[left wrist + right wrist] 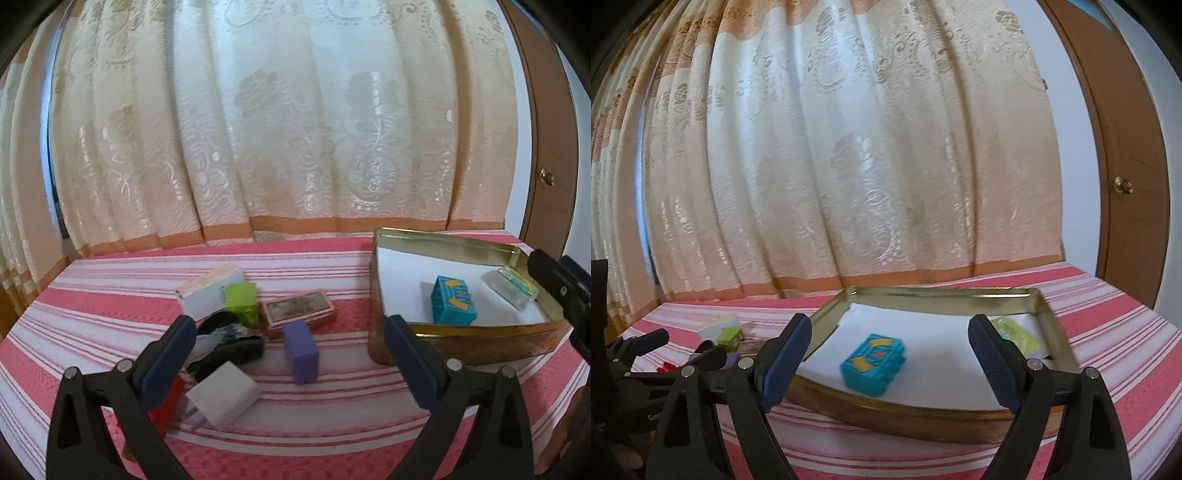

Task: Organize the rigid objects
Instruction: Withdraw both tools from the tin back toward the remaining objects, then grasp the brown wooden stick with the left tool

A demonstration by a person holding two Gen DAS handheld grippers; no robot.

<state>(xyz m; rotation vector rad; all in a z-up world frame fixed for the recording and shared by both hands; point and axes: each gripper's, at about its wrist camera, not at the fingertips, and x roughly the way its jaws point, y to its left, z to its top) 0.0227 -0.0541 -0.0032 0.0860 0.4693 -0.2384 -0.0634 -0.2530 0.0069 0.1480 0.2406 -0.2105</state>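
Note:
A gold tin (380, 266) (827, 314) lined with white holds a teal box (452, 301) (873, 363) and a clear green-topped pack (511, 290) (1019, 334). Left of it on the striped cloth lie a purple block (301, 350), a lime box (242, 302), a framed picture (299, 308), a white box (208, 291), a black glossy object (229, 343), a white plug adapter (225, 395) and a red piece (166, 406). My left gripper (291, 332) is open above the purple block and adapter. My right gripper (890, 338) is open in front of the tin, nothing between its fingers.
A pink and white striped cloth (110, 295) covers the surface. Patterned cream curtains (258, 129) hang behind it. A brown door with a knob (1123, 184) stands at the right. The left gripper (665, 350) shows in the right wrist view at the left.

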